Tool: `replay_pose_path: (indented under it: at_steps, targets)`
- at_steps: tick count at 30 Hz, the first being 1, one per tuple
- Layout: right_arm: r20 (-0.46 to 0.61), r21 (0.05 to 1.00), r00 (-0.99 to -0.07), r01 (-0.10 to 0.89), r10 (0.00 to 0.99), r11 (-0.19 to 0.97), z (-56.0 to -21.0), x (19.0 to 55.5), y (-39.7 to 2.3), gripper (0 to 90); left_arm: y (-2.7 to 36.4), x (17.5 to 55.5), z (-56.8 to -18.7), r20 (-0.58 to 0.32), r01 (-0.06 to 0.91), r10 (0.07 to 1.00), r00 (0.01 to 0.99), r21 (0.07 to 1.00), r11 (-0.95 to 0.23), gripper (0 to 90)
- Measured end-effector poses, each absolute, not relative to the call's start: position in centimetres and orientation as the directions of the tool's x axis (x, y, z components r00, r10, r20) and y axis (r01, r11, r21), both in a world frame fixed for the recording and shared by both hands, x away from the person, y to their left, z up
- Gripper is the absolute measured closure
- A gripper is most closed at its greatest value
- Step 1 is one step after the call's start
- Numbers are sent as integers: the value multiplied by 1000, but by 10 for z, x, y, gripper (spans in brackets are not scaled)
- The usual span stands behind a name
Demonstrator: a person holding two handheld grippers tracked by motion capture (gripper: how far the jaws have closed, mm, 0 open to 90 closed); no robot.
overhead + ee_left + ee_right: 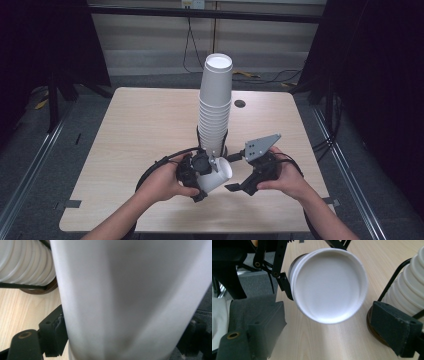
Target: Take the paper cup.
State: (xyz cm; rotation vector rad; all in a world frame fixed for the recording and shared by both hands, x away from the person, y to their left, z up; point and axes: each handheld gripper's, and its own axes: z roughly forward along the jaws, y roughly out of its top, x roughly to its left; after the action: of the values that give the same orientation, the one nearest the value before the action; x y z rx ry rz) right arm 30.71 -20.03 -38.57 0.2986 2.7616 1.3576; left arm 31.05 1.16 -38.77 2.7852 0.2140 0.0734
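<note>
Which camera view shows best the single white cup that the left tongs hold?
The right gripper view: the single cup faces the camera whole, rim and base sharp. The high view shows the cup small, lying sideways in the left tongs. The left gripper view gives just its blurred white wall.

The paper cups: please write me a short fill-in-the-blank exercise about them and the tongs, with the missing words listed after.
1. The left tongs hold one white paper cup that lies on its ____.
2. The tall stack of cups stands with the cups' bottoms facing ____.
3. The right tongs are ____, with nothing between their jaws.
4. The cups and the stack's holder stand on a light ____ table.

Missing words: side; up; open; wooden
</note>
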Motion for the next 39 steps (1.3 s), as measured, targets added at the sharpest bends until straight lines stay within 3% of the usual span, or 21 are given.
replay_pose_path:
  at_steps: [10, 15, 32, 39]
  targets:
    - [72, 777, -987, 147, 145, 613, -387, 312, -185, 137, 6, 310, -388, 17, 112, 126, 992, 357, -927, 154]
    - [72, 772, -990, 132, 120, 622, -388, 313, -180, 216, 3, 309, -386, 19, 99, 113, 993, 357, -929, 154]
    - [95, 760, -986, 163, 140, 630, -390, 314, -183, 228, 1, 310, -385, 50, 67, 92, 995, 365, -929, 151]
    - [99, 750, -981, 185, 169, 635, -388, 314, -185, 238, 8, 312, -384, 49, 67, 99, 994, 449, -891, 129]
